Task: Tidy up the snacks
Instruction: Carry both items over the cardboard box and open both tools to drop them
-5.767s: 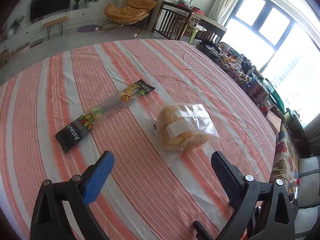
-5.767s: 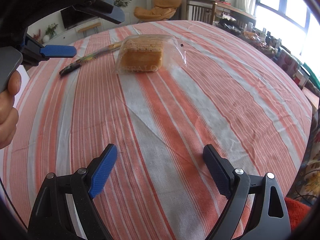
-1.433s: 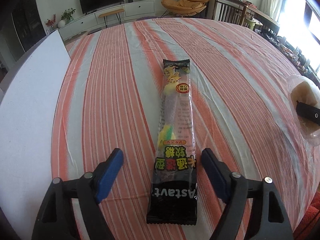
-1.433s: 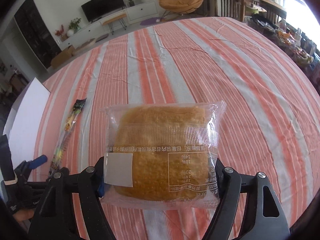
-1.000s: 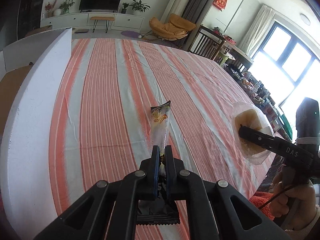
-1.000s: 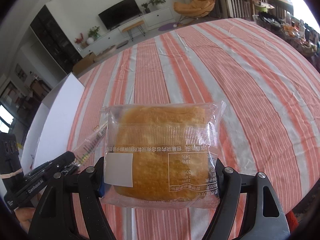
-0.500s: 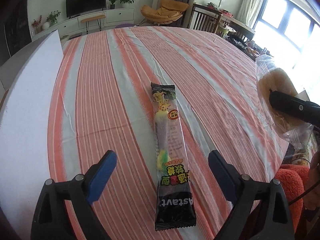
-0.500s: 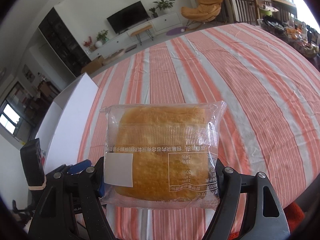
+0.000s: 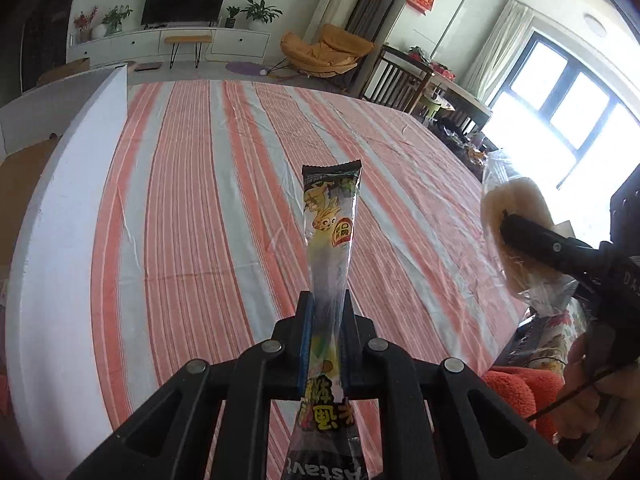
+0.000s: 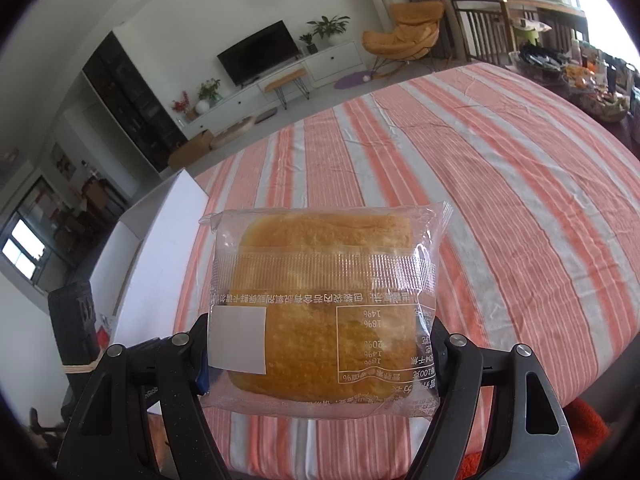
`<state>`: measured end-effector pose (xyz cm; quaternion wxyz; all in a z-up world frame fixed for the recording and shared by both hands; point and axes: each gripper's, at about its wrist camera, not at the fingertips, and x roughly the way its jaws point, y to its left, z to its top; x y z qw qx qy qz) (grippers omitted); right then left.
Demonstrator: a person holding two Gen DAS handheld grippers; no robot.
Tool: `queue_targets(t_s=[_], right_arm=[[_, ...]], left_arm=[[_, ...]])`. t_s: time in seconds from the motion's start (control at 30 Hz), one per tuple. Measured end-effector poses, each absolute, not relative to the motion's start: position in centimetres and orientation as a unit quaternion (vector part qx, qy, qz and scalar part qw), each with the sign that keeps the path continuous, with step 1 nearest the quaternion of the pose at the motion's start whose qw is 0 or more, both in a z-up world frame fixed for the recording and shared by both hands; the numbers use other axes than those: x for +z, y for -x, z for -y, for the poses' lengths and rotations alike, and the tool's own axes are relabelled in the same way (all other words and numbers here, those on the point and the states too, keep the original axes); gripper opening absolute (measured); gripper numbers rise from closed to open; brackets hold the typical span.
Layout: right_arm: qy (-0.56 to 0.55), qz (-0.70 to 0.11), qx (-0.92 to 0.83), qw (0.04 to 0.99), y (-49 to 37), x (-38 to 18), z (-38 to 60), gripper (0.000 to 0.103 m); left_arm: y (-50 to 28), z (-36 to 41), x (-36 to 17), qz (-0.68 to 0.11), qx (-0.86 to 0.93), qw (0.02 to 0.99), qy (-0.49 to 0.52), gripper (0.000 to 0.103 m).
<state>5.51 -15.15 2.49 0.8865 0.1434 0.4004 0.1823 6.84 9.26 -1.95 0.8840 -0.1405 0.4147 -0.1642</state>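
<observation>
My left gripper (image 9: pixel 325 312) is shut on a long candy packet (image 9: pixel 331 220) with a black top and a yellow cartoon, and holds it upright above the striped tablecloth (image 9: pixel 192 208). My right gripper (image 10: pixel 320 356) is shut on a clear-wrapped golden bread (image 10: pixel 324 300) with a white label, lifted above the table. The bread (image 9: pixel 516 216) and the right gripper's finger also show at the right of the left wrist view.
A white box (image 9: pixel 64 168) stands along the table's left edge; it also shows in the right wrist view (image 10: pixel 160 248). The orange-and-grey striped cloth (image 10: pixel 500 184) covers the round table. Baskets of snacks (image 10: pixel 600 96) sit at the far right. An orange cushion (image 9: pixel 516 392) lies below the table edge.
My left gripper has shut on the candy packet and lifted it off the cloth. My right gripper keeps the bread and has risen a little.
</observation>
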Motion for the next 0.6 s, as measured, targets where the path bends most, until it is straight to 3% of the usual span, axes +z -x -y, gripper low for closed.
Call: queue_targets(t_s=[0.23, 0.4, 0.47, 0.53, 0.6], right_arm=[[-0.102, -0.373, 0.333, 0.86, -6.0, 9.4, 2.4, 0.077], [-0.06, -0.389, 0.435, 0.81, -6.3, 10.4, -10.7, 0.081], [-0.038, -0.421, 0.448, 0.788, -7.0, 9.2, -15.0, 0.086], [-0.03, -0.452, 0.453, 0.768, -7.6, 7.7, -17.9, 0.087], [-0.023, -0.451, 0.455, 0.767, -7.8, 6.8, -19.0, 0.087]], left_arm=[[-0.9, -21.4, 6.5, -0.318, -0.079, 0.925, 0.194, 0.011], [0.8, -31.3, 5.8, -0.312, 0.091, 0.93, 0.172, 0.013], [1.1, -34.3, 4.3, -0.318, 0.156, 0.922, 0.159, 0.026], [1.6, -36.4, 2.9, -0.327, 0.189, 0.912, 0.161, 0.063], [2.5, -37.3, 1.9, -0.321, 0.21, 0.908, 0.168, 0.082]])
